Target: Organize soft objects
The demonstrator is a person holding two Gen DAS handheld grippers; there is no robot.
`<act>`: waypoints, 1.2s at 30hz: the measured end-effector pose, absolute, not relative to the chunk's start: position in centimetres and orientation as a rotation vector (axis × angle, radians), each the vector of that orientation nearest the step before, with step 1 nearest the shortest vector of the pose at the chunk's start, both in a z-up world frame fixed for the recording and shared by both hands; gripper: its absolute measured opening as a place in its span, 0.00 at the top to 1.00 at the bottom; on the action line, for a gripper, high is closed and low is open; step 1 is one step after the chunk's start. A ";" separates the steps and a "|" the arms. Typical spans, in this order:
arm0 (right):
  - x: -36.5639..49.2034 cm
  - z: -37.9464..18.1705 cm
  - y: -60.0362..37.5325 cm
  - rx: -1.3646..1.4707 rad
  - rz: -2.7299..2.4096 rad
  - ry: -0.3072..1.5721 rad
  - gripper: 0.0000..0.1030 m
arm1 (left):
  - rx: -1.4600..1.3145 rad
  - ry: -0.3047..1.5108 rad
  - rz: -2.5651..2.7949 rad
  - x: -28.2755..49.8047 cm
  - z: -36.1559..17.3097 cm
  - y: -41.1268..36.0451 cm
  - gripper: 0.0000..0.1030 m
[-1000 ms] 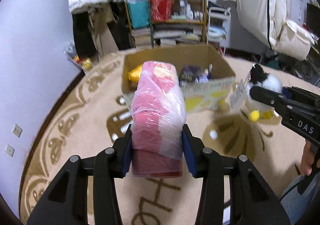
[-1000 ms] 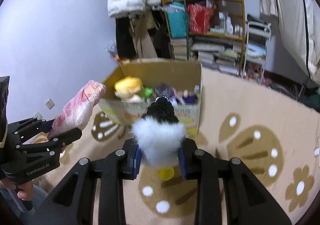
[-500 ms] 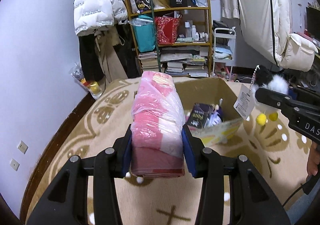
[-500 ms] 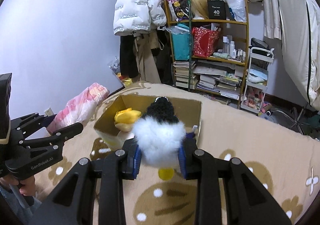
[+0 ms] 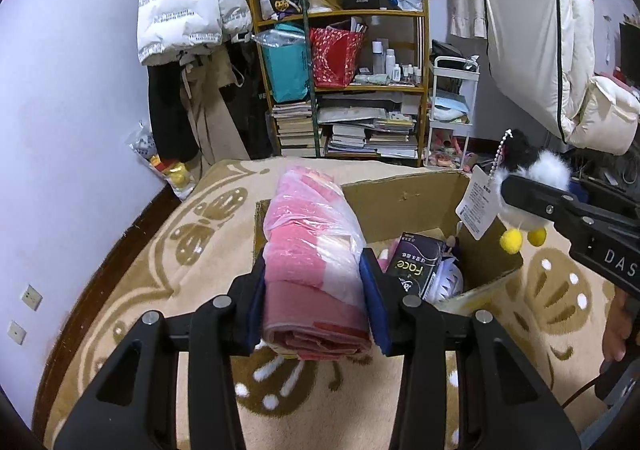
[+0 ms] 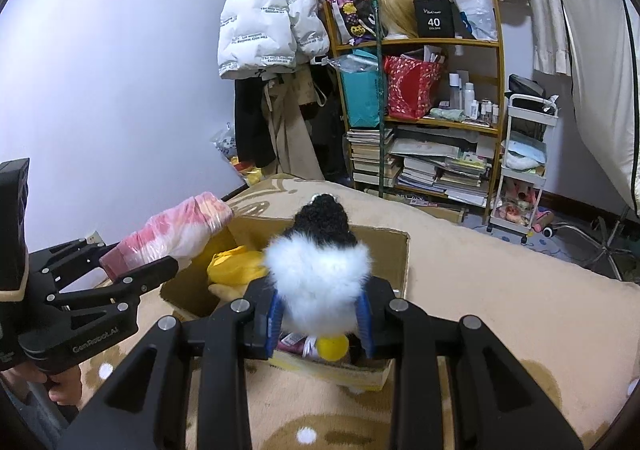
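Note:
My left gripper (image 5: 316,302) is shut on a rolled pink towel in a clear plastic bag (image 5: 314,250), held over the left part of an open cardboard box (image 5: 404,190). My right gripper (image 6: 320,320) is shut on a fluffy black-and-white plush toy (image 6: 318,274) with yellow feet, held over the box (image 6: 404,250). The plush (image 5: 536,170) with its paper tag also shows at the right of the left wrist view. The bagged towel (image 6: 172,234) shows at the left of the right wrist view. A yellow plush (image 6: 234,266) and a dark packet (image 5: 414,270) lie in the box.
The box stands on a beige patterned carpet (image 5: 192,250). Behind it are a cluttered wooden shelf (image 5: 352,86) with books and bags, a white trolley (image 6: 524,158), hanging coats (image 5: 188,10) and a lilac wall. The other hand-held gripper body (image 6: 60,310) is at the left.
Both grippers have moved forward and closer to the box, now holding their objects over its opening. Both grips are unchanged.

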State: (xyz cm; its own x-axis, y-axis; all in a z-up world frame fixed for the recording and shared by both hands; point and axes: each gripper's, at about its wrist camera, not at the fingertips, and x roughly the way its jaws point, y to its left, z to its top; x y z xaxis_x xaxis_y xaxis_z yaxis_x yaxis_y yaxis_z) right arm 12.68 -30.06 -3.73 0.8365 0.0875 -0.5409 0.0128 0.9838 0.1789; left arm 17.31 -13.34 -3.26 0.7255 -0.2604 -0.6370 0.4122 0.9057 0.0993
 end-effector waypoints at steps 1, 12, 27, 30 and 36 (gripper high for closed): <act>13.0 -4.0 -30.0 0.175 0.038 0.585 0.69 | 0.236 0.668 -0.374 17.6 -3.5 -13.3 0.62; 14.8 -7.8 -29.3 0.171 0.045 0.679 0.65 | 0.231 0.720 -0.367 18.7 -5.3 -13.6 0.61; 11.0 -4.8 -29.4 0.179 0.028 0.629 0.41 | 0.194 0.687 -0.297 15.9 -2.4 -10.5 0.26; 9.2 -3.4 -29.3 0.190 0.024 0.595 0.29 | 0.200 0.665 -0.292 14.2 -1.4 -9.8 0.24; 5.9 -0.8 -28.8 0.205 0.026 0.533 0.10 | 0.201 0.623 -0.275 11.2 0.7 -8.3 0.16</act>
State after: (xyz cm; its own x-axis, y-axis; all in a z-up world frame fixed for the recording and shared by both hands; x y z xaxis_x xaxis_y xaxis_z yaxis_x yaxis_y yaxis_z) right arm 5.93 -28.82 -0.82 0.8612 0.0781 -0.5022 0.0285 0.9791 0.2011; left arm 11.16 -8.30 0.75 0.7781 -0.1920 -0.5981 0.3122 0.9444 0.1030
